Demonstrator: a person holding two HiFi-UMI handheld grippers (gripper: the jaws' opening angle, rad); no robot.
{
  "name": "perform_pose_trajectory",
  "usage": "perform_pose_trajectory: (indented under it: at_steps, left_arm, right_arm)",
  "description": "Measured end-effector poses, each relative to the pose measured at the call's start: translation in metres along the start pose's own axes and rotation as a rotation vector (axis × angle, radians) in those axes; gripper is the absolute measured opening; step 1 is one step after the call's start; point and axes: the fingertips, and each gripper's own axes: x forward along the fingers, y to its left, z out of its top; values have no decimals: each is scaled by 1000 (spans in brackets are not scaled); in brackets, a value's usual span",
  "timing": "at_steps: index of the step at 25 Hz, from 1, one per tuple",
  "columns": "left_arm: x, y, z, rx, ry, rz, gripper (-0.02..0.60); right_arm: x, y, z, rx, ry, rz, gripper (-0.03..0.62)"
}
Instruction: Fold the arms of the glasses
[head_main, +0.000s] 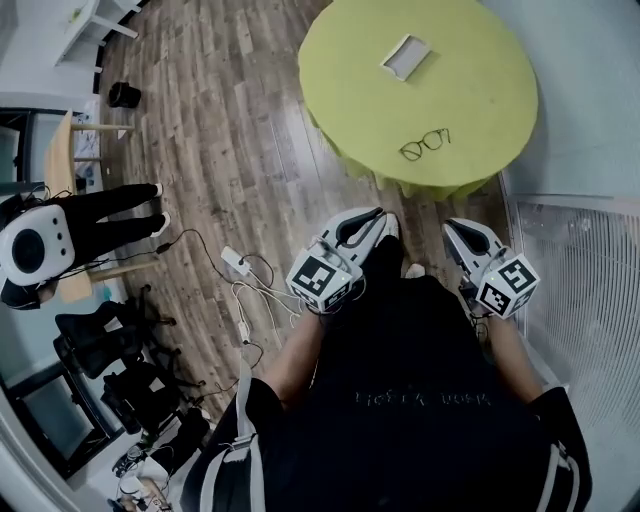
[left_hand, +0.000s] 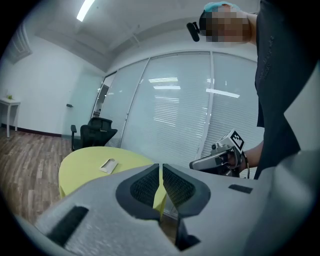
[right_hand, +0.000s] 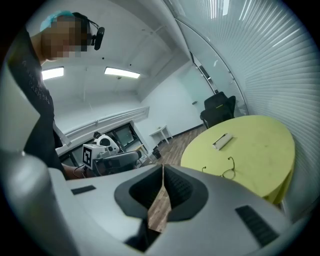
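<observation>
Glasses (head_main: 425, 143): arms unfolded, lying on the yellow table (head_main: 480, 90) near its closest edge. Your left gripper (head_main: 375, 218) and right gripper (head_main: 452, 229): jaws clenched on nothing, short of the table. Step: approach; next, likely reach in and part the jaws

We wear a black top (head_main: 400, 340) with faint dark lettering (head_main: 425, 399) on the chest and white stripes (head_main: 243, 440) at the sleeves. Our left gripper (head_main: 374, 216) and right gripper (head_main: 453, 229) are pale grey shells with black ribbed pads (left_hand: 144, 186) inside the jaws. Each one carries a cube (head_main: 322, 280) with black-and-white square markers.
</observation>
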Motion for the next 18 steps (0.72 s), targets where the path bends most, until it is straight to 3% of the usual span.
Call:
perform_pose_trajectory:
  at_steps: [9,18]
  left_arm:
    - [16,40,9,-1,3,-28,35]
    - [44,45,15,6,44,-45,35]
  right_arm:
    - [25,-21,22,-1,1,-62,31]
    - [31,-50,38,16,-24,-64,31]
